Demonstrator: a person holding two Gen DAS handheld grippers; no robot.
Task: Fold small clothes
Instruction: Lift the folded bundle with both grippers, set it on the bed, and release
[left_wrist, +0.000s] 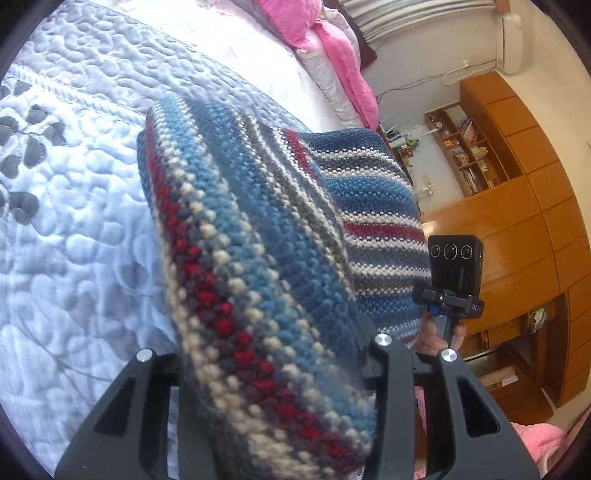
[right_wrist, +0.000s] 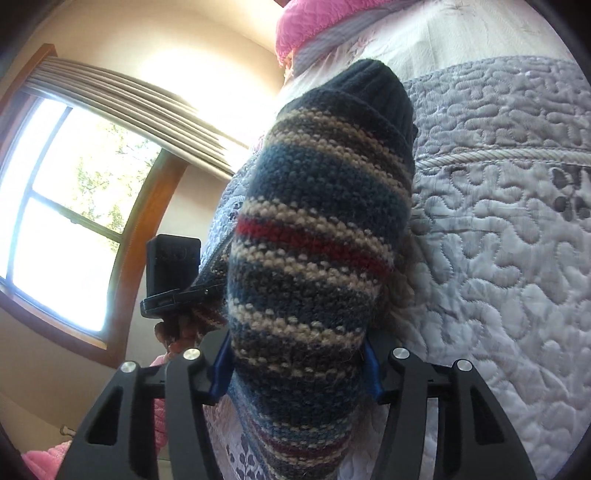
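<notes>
We see striped knit garment (left_wrist: 258, 236) lifted above quilted bedspread (left_wrist: 74, 206), stretched btwn both tools. Left gripper (left_wrist: 275, 373) clamped on one bunched edge; right gripper (right_wrist: 295, 373) clamped on other, dark ribbed cuff (right_wrist: 373, 88) uppermost. Hand (left_wrist: 437, 334) w/ right tool visible beyond garment. Window (right_wrist: 62, 206) behind.

Pretty clearly a bedroom at home: bed with a pale blue quilted bedspread (left_wrist: 74, 221), pink pillows (left_wrist: 291, 22), wooden wardrobe and bookshelf unit (left_wrist: 517, 184), and a curtained wood-framed window (right_wrist: 66, 206).
</notes>
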